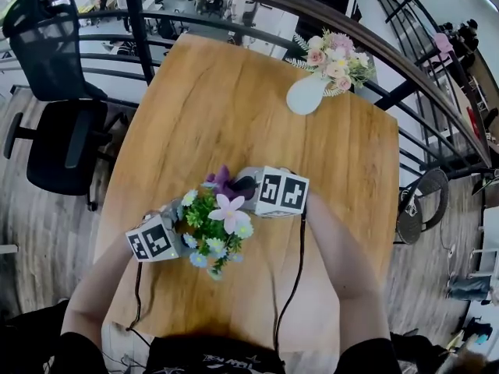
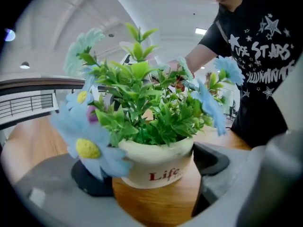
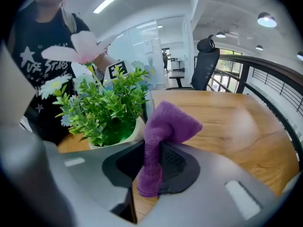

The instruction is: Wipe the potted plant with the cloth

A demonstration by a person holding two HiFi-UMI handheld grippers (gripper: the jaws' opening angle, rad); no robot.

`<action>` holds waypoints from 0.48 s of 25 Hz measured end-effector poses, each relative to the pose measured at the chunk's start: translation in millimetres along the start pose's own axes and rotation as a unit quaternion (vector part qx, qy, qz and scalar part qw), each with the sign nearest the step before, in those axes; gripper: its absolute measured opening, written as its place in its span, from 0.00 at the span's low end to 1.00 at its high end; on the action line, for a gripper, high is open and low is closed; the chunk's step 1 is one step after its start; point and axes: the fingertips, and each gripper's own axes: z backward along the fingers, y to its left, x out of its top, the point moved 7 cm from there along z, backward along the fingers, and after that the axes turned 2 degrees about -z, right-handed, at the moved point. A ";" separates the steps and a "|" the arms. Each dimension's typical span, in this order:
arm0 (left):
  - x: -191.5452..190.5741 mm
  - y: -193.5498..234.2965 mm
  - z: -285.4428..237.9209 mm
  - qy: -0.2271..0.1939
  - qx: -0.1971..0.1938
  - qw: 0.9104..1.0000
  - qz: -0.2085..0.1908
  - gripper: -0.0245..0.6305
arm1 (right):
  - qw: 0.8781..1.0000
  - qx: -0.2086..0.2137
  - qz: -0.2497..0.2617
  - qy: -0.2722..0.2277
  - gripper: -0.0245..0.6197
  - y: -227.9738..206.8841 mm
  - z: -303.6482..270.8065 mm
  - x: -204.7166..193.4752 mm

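The person wears a black short-sleeved T-shirt (image 2: 265, 65) printed with white stars and lettering, and both the left claw (image 2: 151, 171) and the right claw (image 3: 150, 167) are grey plastic with black ribbed pads (image 3: 176, 165), a white cube (image 1: 281, 191) of black square markers and a thin black cable (image 1: 299, 248).

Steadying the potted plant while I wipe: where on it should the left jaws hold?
Grip the cream pot on its plain wall below the rim, coming in level from the side. Leaves and flowers spill over the rim, so a top approach would crush them. The left gripper holds it this way.
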 end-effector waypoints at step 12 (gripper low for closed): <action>-11.3 -2.0 24.2 0.000 0.111 0.993 0.047 0.90 | 1.000 -0.009 -0.013 0.011 0.16 15.5 3.5 -13.7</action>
